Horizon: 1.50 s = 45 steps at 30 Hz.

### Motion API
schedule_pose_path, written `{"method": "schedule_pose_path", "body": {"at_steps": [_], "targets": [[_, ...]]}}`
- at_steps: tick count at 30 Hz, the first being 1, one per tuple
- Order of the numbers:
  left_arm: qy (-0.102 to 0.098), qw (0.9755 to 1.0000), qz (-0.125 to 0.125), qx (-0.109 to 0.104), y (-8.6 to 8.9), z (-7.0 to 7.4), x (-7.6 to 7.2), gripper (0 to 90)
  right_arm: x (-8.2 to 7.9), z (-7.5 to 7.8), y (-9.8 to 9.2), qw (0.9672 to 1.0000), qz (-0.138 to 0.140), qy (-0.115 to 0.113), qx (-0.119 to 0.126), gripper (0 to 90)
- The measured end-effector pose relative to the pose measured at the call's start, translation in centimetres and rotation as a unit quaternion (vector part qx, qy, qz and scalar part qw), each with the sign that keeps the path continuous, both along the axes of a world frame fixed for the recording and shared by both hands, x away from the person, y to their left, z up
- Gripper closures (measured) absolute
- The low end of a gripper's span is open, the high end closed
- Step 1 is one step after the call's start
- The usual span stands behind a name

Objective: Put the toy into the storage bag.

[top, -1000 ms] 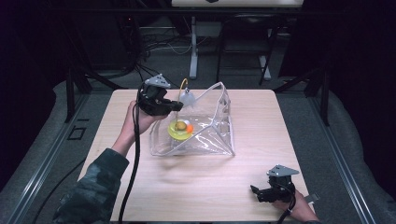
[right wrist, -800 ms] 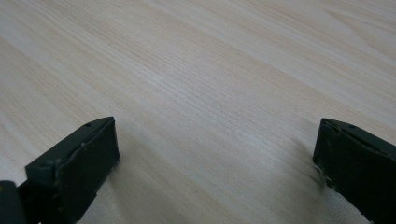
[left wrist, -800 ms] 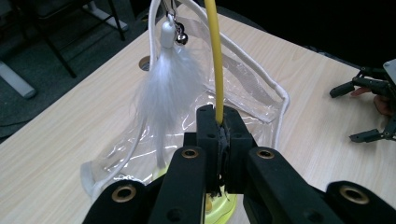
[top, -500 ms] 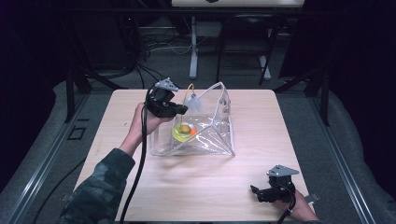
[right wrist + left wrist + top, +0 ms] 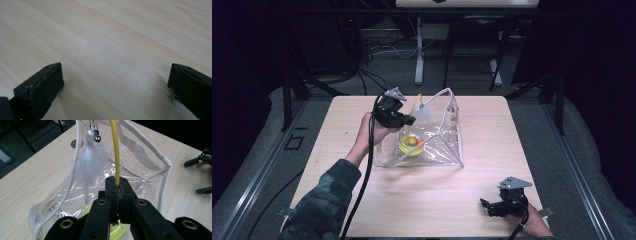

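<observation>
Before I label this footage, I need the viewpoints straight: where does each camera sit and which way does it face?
High view: above the person's side, facing forward and down on the table; shows both forearms, left gripper, right gripper.
Left gripper view: on the left gripper, looking along shut jaws at the yellow cord, feather toy and clear bag.
Right gripper view: on the right gripper, jaws apart, facing bare tabletop.
Shared: high and left gripper views both show bag, feather and right gripper.

The left gripper (image 5: 117, 192) pinches a yellow rod (image 5: 115, 150) beside a white feather tassel (image 5: 90, 162)
</observation>
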State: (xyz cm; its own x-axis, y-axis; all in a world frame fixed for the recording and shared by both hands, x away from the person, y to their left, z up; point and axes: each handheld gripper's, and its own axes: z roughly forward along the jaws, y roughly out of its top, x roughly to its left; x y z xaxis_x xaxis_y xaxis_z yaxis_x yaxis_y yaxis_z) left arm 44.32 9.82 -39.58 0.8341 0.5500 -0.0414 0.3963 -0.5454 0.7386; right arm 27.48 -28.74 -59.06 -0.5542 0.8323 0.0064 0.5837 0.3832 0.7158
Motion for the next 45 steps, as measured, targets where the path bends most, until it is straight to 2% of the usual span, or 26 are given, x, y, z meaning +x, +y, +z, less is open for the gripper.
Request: {"method": "schedule_pose_path", "body": {"at_steps": [13,22,31,32,38,45], "targets": [[0.005,0.9999,0.014,0.002,-0.4,-1.6,0.9,88.4,0.0,0.0,0.0,1.0,0.0,0.001,0.0,0.0],[0.018,0.9997,0.018,0.005,-0.8,-2.3,1.3,88.4,0.0,0.0,0.0,1.0,0.0,-0.001,0.002,0.0],[0.028,0.999,0.028,0.021,-0.8,-3.1,1.5,88.3,0.0,0.0,0.0,1.0,0.001,0.0,-0.003,0.0],[0.03,0.999,0.029,0.016,-0.8,-3.2,1.5,88.3,0.0,0.0,0.0,1.0,0.0,0.0,-0.002,0.0],[0.035,0.9988,0.029,0.018,-0.6,-3.1,1.5,87.8,0.0,0.0,0.0,1.0,0.001,0.0,-0.003,0.0],[0.032,0.9992,0.025,0.004,-0.2,-2.3,1.0,83.9,0.0,0.0,0.0,1.0,0.0,0.001,-0.001,0.0]]}}
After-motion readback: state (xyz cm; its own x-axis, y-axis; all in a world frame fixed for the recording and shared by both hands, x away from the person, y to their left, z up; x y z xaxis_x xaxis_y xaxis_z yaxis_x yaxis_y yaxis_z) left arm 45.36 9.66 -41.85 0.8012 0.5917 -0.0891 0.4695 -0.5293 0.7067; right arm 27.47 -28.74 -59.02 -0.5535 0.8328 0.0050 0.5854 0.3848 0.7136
